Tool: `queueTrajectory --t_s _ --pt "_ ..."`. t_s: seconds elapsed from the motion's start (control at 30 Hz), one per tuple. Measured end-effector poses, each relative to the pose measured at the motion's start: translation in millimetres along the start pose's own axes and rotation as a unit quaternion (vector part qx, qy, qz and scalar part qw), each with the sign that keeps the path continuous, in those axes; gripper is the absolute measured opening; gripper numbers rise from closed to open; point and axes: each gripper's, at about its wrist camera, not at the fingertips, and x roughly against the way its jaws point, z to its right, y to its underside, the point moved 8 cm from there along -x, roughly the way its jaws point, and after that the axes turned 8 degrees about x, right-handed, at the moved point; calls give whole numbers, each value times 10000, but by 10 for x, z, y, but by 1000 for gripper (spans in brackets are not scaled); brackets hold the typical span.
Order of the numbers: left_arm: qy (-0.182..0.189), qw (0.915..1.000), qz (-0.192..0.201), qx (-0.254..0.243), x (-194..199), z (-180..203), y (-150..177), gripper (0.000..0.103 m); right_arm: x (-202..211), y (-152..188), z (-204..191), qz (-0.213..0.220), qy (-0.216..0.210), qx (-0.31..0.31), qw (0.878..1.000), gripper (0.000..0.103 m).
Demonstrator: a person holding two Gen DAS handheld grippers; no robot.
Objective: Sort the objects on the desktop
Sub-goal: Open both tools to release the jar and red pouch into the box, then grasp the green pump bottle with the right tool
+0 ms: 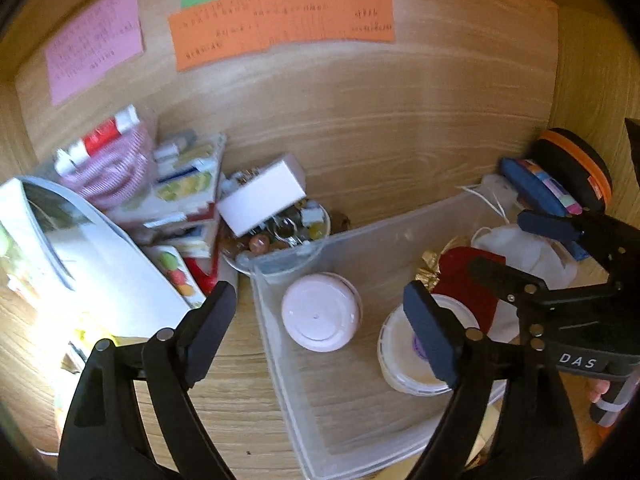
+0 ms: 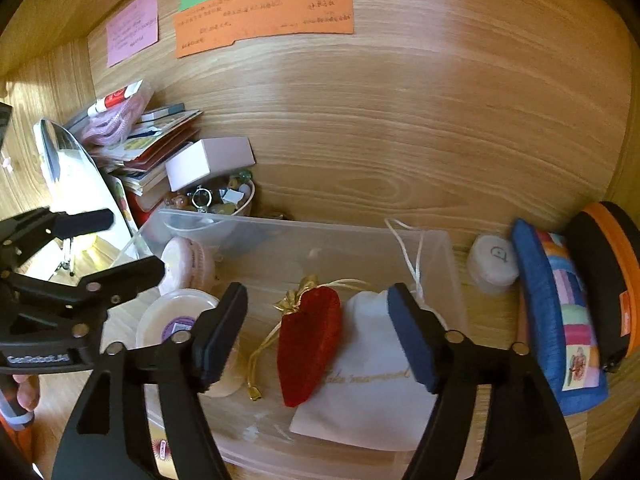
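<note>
A clear plastic bin (image 1: 280, 276) (image 2: 280, 228) stands on the wooden desk. It holds a pink round jar (image 1: 320, 312) (image 2: 186, 266), a white lidded tub (image 1: 404, 356) (image 2: 176, 316), a red velvet pouch (image 2: 310, 348) (image 1: 468, 280) and a white drawstring bag (image 2: 360, 392). My left gripper (image 1: 324, 332) is open and empty above the bin's left side, over the pink jar. My right gripper (image 2: 316, 336) is open and empty above the red pouch and white bag. Each gripper shows in the other's view, the right gripper (image 1: 520, 244) and the left gripper (image 2: 116, 240).
Left of the bin are a stack of books and packets (image 1: 180, 188) (image 2: 156, 136), a white box (image 1: 260, 196) (image 2: 208, 160) on a bowl of trinkets (image 1: 280, 232) (image 2: 216, 196), and a white appliance (image 1: 80, 256). Right of it stand a small white jar (image 2: 494, 264), a blue patchwork case (image 2: 556, 320) and a black-orange case (image 2: 608, 280). Paper notes (image 1: 280, 20) hang on the back wall.
</note>
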Motion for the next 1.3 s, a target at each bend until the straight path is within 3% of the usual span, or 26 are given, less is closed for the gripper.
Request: queueTrajectory --t_s 0.37,0.77,1.0,1.3 --pt "36 9992 401 -8 454 52 -64 93 546 -156 -65 381 116 23 9992 82" --pt "177 9986 472 141 981 -36 275 98 1169 214 -67 468 297 -192 9983 83" --pt "266 9993 184 181 1009 -13 646 98 1301 627 -184 294 177 -266 9991 83" --pt "323 9979 -400 392 822 10 1177 98 1201 1231 -701 -227 -528 131 9983 82"
